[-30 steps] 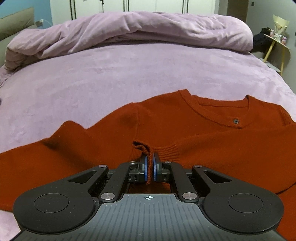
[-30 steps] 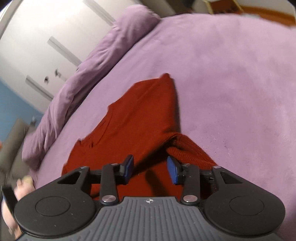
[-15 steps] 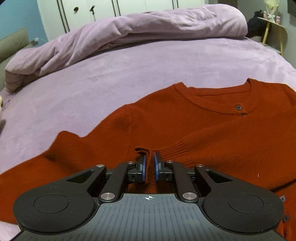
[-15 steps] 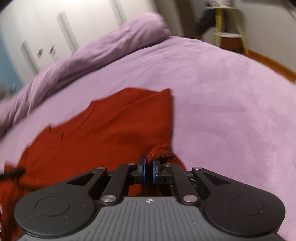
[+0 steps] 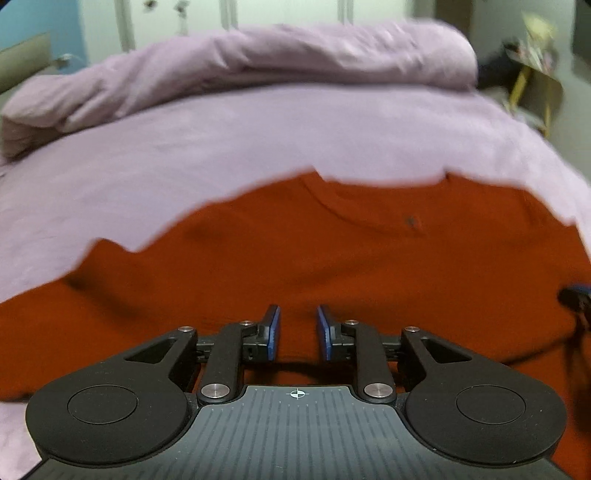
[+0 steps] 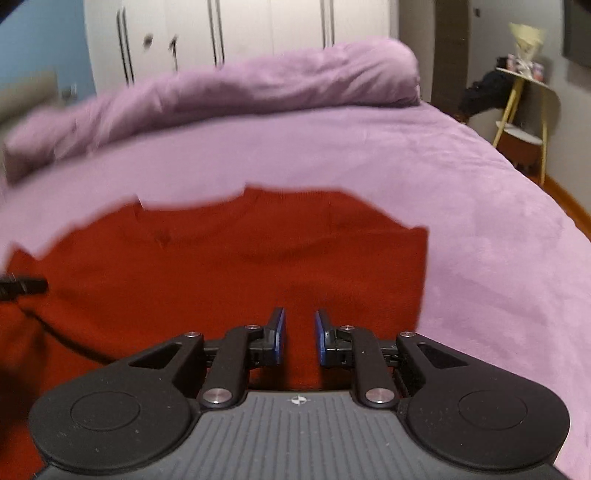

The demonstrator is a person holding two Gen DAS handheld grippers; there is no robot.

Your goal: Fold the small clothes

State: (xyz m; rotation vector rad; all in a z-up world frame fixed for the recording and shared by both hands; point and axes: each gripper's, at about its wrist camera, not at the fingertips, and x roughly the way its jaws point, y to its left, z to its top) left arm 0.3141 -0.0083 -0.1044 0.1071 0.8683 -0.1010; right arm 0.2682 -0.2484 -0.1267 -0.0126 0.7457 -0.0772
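A red knit sweater [image 5: 332,251] lies flat, neckline away from me, on the purple bed [image 5: 258,140]. My left gripper [image 5: 298,328] hovers low over its lower middle. Its jaws are opening, with a clear gap and only flat fabric showing beneath them. My right gripper [image 6: 299,332] stands over the sweater [image 6: 221,266] near its straight right edge, jaws apart, pads not pressing on anything. Each gripper's dark tip shows at the edge of the other's view: the right gripper [image 5: 574,295], the left gripper [image 6: 22,288]. Both views are motion-blurred.
A rolled purple duvet [image 5: 258,59] lies across the far side of the bed. White wardrobe doors [image 6: 240,29] stand behind it. A yellow-legged side table [image 6: 524,110] with small items is at the far right, past the bed's edge.
The left gripper let go of the pinched cuff and opened. The right gripper rolled level, shut on the right sleeve's cuff, then parted its jaws; that sleeve now lies within the sweater's outline.
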